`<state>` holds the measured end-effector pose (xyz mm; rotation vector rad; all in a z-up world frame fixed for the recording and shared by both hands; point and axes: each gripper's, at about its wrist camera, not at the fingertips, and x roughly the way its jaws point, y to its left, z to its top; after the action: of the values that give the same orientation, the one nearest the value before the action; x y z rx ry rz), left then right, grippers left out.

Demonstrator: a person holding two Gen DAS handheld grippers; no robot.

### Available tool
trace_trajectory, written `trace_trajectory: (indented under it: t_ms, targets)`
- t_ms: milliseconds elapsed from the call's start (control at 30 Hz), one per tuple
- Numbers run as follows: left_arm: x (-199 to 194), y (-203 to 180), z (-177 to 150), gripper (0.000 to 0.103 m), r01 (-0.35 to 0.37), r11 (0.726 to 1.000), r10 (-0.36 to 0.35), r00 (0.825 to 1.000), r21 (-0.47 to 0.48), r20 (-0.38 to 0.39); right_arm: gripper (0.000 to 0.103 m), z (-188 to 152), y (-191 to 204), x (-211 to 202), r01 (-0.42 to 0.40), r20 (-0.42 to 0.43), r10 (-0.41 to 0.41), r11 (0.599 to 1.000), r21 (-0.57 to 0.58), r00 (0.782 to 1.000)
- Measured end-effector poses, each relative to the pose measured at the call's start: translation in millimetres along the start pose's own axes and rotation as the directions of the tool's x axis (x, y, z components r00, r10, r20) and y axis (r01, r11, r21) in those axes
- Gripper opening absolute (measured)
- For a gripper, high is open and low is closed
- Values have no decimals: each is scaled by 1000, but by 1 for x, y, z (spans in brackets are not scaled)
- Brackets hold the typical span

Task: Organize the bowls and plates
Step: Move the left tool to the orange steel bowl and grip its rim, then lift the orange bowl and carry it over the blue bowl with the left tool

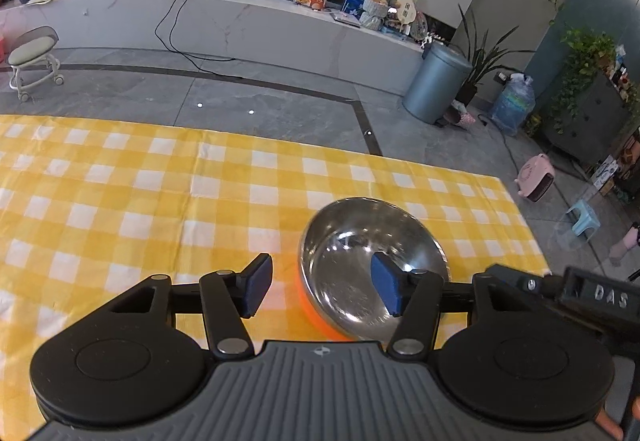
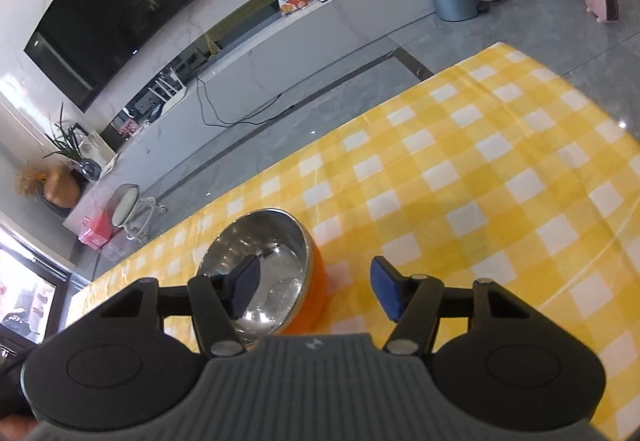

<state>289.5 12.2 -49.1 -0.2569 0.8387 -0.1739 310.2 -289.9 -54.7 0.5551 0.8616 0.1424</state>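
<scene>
A steel bowl with an orange outer wall (image 1: 360, 241) sits on the yellow checked tablecloth (image 1: 160, 193). My left gripper (image 1: 322, 287) is open; its right finger is over the bowl's inside and its left finger is outside the rim, so the jaws straddle the bowl's left wall without touching it. In the right wrist view the same bowl (image 2: 276, 253) lies at lower left. My right gripper (image 2: 314, 291) is open too; its left finger is over the bowl's inside and its right finger is outside the orange wall. Part of the right gripper body (image 1: 592, 293) shows in the left wrist view.
The tablecloth (image 2: 480, 161) stretches away to the far edge of the table. Beyond it are a grey floor, a white media bench (image 1: 240, 25), a grey bin (image 1: 434, 81), a wheeled stool (image 1: 34, 57) and a pink heater (image 1: 536, 177).
</scene>
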Motion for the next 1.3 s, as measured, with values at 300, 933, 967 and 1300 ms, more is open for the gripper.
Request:
trace_trajectory:
  t_ms: [300, 933, 967, 1300]
  targets:
    - [34, 6, -1, 56, -29, 999, 31, 997, 35, -68, 42, -15, 6, 32, 9, -64, -11, 1000, -25, 998]
    - [41, -15, -3, 12, -79, 990, 88, 993, 120, -73, 19, -27, -1, 44, -12, -110, 14, 1000, 16, 994]
    - [37, -16, -3, 12, -86, 988, 95, 993, 128, -64, 18, -27, -1, 43, -17, -112, 19, 1000, 24, 994]
    - [-15, -20, 3, 11, -106, 988, 105, 994, 110, 13, 15, -25, 19, 10, -80, -76, 79, 997, -11, 994]
